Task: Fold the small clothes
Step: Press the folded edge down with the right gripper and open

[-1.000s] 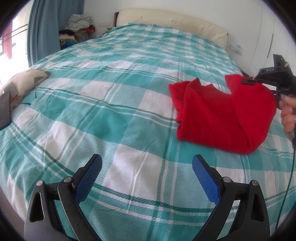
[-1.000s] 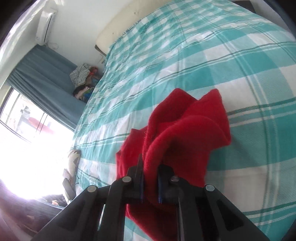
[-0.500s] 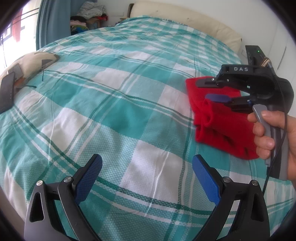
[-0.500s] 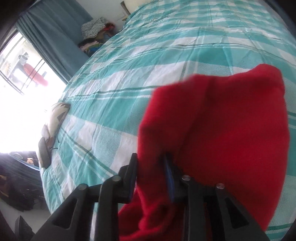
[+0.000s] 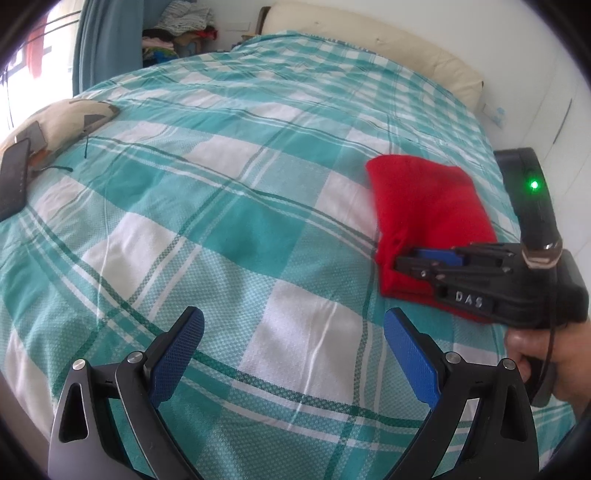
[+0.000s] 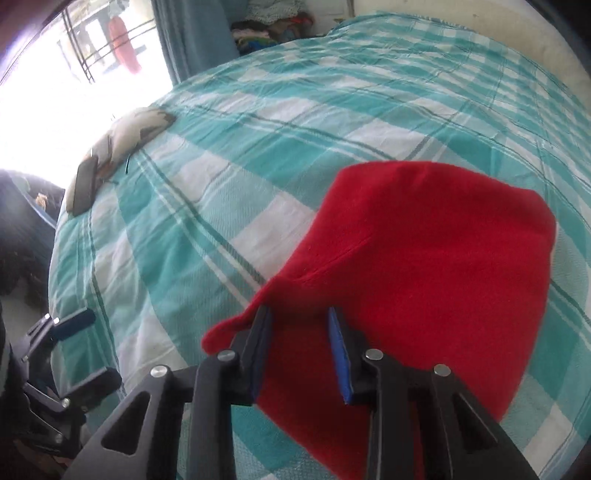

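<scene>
A red garment (image 5: 424, 206) lies folded on the teal checked bedcover (image 5: 221, 221), right of centre in the left wrist view. My right gripper (image 5: 400, 262) sits low at its near left corner, held by a hand (image 5: 535, 354). In the right wrist view the red garment (image 6: 424, 240) fills the lower right. The right gripper (image 6: 299, 314) has its jaws apart and closing, with a cloth edge between the pads and not pinched. My left gripper (image 5: 293, 321) hovers open over bare bedcover, nothing between its fingers. The left gripper (image 6: 98, 349) also shows at the lower left.
A patterned cushion (image 5: 66, 122) and a dark flat device (image 5: 13, 177) lie at the bed's left edge. A pile of clothes (image 5: 177, 33) and a blue curtain (image 5: 99, 44) stand at the far left. A cream headboard (image 5: 369, 40) is behind, a white wall to the right.
The right gripper carried the garment's raised edge across and down, rolling as it went. It then let go, and the garment now lies flatter and more compact. The left gripper barely moved.
</scene>
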Action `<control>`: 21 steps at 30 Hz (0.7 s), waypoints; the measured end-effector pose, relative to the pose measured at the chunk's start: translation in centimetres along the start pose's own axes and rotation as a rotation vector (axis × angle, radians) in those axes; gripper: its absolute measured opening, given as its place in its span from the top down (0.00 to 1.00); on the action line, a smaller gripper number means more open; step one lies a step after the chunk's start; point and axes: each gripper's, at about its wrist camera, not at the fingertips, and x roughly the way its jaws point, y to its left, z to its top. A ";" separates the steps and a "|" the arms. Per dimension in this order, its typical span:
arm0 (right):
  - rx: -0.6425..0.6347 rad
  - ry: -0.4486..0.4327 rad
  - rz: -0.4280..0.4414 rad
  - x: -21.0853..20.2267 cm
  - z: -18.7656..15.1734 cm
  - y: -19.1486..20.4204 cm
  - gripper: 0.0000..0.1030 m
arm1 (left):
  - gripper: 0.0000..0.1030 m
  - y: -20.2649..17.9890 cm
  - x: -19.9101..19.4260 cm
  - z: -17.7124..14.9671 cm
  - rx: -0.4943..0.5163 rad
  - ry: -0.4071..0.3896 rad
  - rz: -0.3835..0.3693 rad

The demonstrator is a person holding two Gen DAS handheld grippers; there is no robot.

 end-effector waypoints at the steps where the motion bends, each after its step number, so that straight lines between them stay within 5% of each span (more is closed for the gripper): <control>1: -0.040 -0.006 -0.030 0.4 -0.6 1.0 0.75 | 0.04 0.1 0.0 0.0 -0.001 -0.001 0.005; 6: 0.077 -0.110 0.058 -3.9 -1.0 -0.7 0.76 | 0.04 0.5 0.0 0.1 -0.023 0.003 0.000; 11: 0.215 -0.234 0.024 -10.7 -3.2 -5.7 0.76 | 0.04 -0.2 0.0 0.1 0.002 0.001 -0.009; 18: 0.246 -0.062 -0.051 -7.0 -9.9 -7.1 0.77 | 0.04 -0.6 0.4 -0.3 0.021 0.012 0.008; 21: 0.223 -0.081 -0.093 -6.5 -11.7 -6.5 0.76 | 0.04 -0.6 0.6 -0.4 0.018 0.018 0.017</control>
